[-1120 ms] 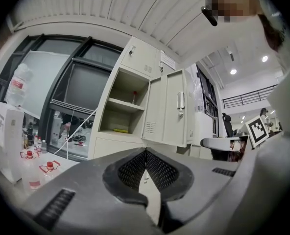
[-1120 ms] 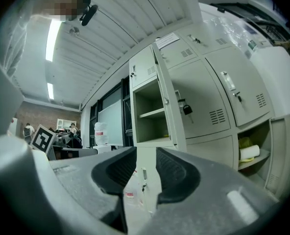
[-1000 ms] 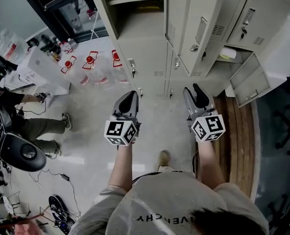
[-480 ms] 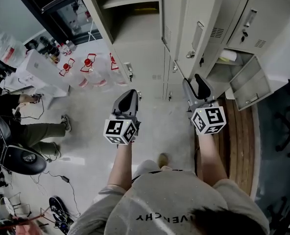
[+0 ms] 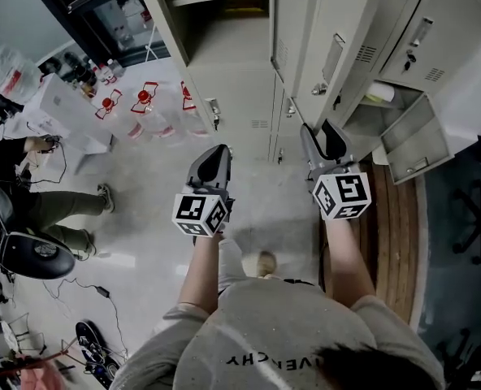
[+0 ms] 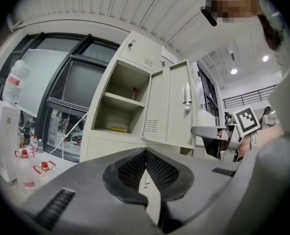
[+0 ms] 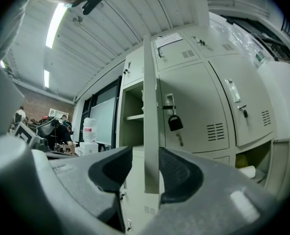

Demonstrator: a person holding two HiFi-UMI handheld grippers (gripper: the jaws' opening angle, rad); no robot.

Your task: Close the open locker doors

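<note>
The pale grey sheet-metal lockers [image 5: 240, 88] wear smooth, matt paint. The small black padlock [image 7: 175, 123] looks glossy. The pale speckled floor [image 5: 143, 218] shines faintly; the brown wooden boards [image 5: 395, 226] look matt. The grey plastic left gripper [image 6: 146, 153] has cross-hatched black pads [image 6: 132, 170].

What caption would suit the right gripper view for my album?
The right gripper's open jaws, just closing a little, straddle the edge of an open locker door bearing a padlock.
</note>
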